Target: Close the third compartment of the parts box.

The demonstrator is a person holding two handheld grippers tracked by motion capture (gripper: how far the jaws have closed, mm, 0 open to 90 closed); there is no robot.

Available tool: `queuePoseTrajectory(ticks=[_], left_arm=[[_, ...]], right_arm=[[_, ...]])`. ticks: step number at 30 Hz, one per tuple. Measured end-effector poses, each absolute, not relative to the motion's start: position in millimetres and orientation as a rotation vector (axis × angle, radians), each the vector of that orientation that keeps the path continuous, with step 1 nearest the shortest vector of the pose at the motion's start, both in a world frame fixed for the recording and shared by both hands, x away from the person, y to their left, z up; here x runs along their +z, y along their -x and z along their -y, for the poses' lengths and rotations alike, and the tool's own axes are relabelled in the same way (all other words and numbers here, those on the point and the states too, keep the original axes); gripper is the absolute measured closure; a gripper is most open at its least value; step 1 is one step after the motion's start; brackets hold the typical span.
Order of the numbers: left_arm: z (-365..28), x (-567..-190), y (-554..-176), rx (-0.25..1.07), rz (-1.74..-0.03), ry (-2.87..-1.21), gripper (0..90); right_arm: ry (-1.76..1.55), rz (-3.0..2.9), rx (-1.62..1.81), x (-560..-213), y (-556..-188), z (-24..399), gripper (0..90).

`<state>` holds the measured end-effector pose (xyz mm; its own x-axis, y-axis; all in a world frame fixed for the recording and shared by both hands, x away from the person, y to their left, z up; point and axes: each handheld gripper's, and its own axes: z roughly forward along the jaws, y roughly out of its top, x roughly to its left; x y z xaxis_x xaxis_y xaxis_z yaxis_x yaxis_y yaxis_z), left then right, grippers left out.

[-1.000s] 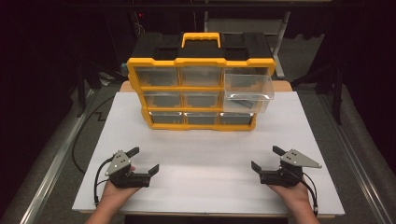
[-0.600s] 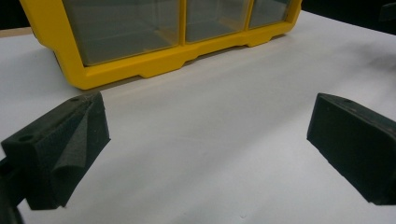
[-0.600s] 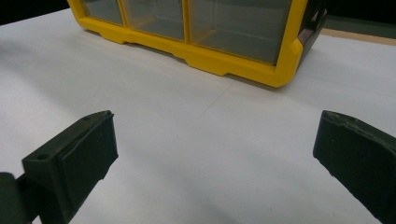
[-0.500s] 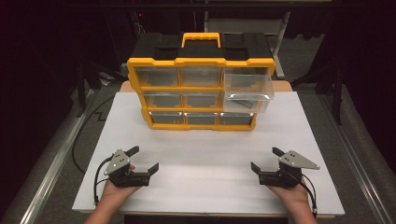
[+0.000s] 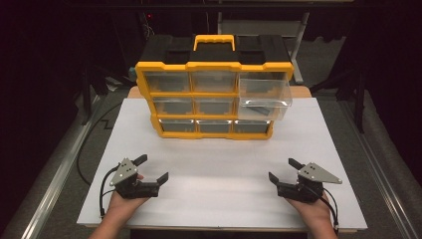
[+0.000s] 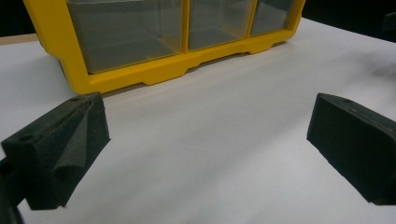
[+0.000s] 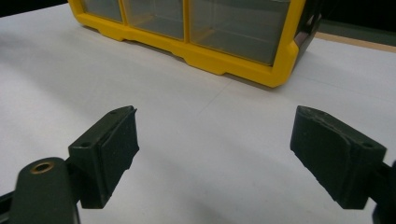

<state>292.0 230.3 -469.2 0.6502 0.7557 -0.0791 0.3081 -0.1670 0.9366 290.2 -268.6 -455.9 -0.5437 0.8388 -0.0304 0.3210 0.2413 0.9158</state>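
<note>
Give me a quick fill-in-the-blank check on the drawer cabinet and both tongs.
The cabinet frame is yellow with a ____ carry handle.
The one drawer pulled out sits in the top row on the ____.
The left tongs and right tongs hold ____.
Both rest over the ____ board.

Missing: yellow; right; nothing; white

High cam looks down, forward over table (image 5: pixel 219 164); tool cams low, close; all share organizer (image 5: pixel 214 99) front.

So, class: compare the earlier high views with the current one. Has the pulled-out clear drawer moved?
No. The clear drawer juts from the top right slot of the yellow organizer as before, its front edge at the same place against the frame.
</note>
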Motion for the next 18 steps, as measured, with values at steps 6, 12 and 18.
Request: queuePoseTrajectory(ticks=[6,12,18], left_arm=[[-230.0,-469.6,-290.9,0.514,-0.849,-1.756,0.3],[-230.1,-469.1,-290.3,0.514,-0.855,-1.753,0.3],[-230.7,-468.4,-289.5,0.523,-0.856,-1.750,0.3]], right_arm=[[-1.065,-1.986,1.273,-455.8,-290.4,272.0,24.6],[-1.066,-1.986,1.268,-457.8,-292.3,274.8,36.1],[-1.105,-1.980,1.253,-457.8,-292.4,276.9,52.7]])
